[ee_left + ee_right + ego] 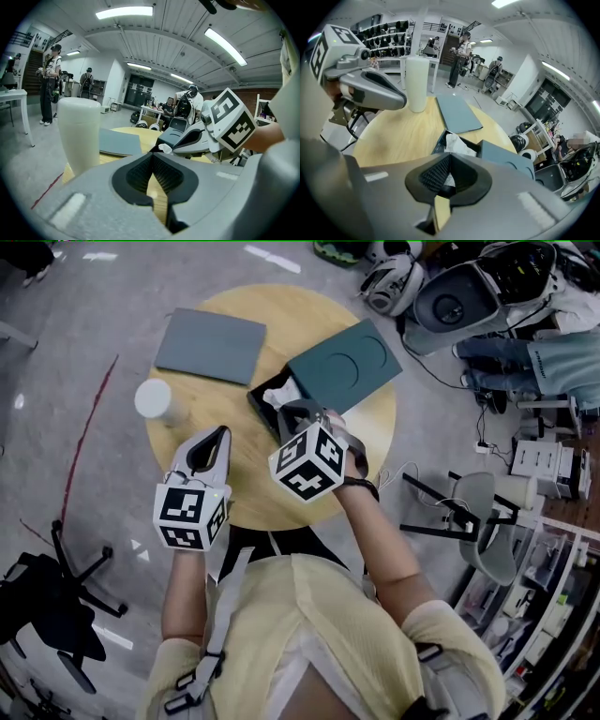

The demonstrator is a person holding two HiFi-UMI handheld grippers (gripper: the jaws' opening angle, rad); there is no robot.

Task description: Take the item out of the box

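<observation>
Jaws of the right gripper [449, 157] are pressed together over the open dark box [256, 401], and they pinch a fold of the white paper [457, 142] that fills it. In the right gripper view, white shows both ahead of the tips and behind them. The paper is crumpled and is inside the box, at its near left end. A teal lid [345, 367] with a round recess lies askew over the far right part of the box and covers that end.

The left gripper [221, 432] hangs over the bare round wooden table [253, 486], near the box on its left. Its jaws are closed tip to tip with nothing between them, and only tabletop shows through the gap behind the pads.

A white cylinder [153, 399] stands upright further left of the box. A flat grey panel [210, 345] lies beyond the box to the left, apart from it. Neither of these lies between the grippers and the box.
</observation>
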